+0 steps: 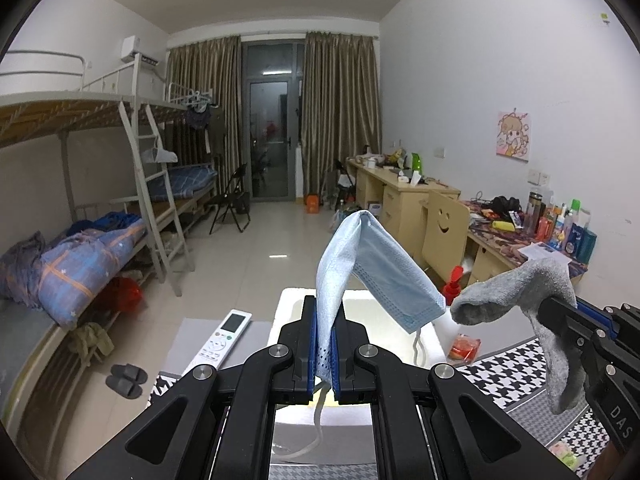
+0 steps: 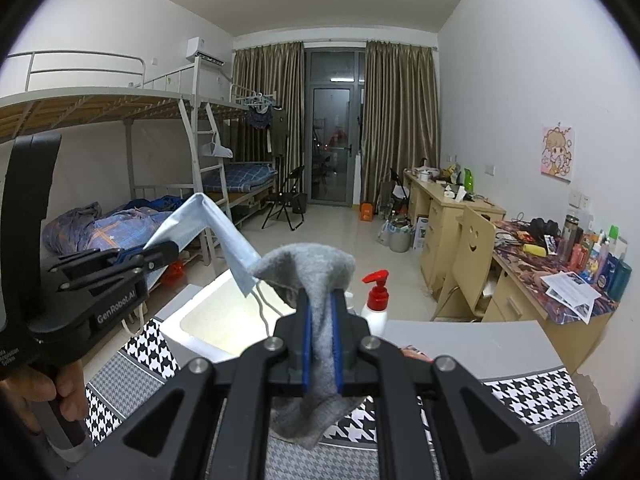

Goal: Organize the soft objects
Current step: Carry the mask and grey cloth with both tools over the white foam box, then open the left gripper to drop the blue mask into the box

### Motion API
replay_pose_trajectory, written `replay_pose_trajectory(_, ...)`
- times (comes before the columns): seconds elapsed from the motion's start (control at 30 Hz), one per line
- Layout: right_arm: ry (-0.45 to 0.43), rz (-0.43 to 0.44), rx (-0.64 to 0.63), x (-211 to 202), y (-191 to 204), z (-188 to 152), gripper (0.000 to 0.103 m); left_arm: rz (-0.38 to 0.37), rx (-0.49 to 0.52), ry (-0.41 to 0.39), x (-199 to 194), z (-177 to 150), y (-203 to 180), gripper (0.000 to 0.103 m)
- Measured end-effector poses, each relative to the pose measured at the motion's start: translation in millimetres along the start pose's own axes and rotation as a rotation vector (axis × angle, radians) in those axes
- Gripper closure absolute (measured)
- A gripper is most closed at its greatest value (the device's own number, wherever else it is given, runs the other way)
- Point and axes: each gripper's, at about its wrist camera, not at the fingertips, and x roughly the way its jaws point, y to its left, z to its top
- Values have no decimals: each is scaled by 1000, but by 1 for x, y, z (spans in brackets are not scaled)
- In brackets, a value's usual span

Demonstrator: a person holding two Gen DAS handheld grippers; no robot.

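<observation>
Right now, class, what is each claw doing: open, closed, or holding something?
Left claw: closed on the blue face mask.
Right claw: closed on the grey sock.

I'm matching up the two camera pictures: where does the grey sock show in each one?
Left wrist view: the grey sock is at the right edge, pinched in the right tool.
Right wrist view: the sock is at centre, between that tool's fingers.
Shared landmark: the white foam box.
</observation>
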Motion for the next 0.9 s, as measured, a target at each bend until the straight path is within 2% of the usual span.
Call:
replay_pose_trajectory(0.57,53,-3,12,20,1,-3,91,4,12,78,48,-2,0,97)
replay_pose_trajectory(0.77,57,-11,21,23,0,-2,91,-7,6,135,68,-8,3,96)
replay_pose_trajectory(0.87,65,-11,22,26,2,-2,91,4,2,155,75,-12,7,92)
replay_pose_trajectory(0.9,65,-13,20,26,3,-2,91,6,3,159,77,-12,7,82)
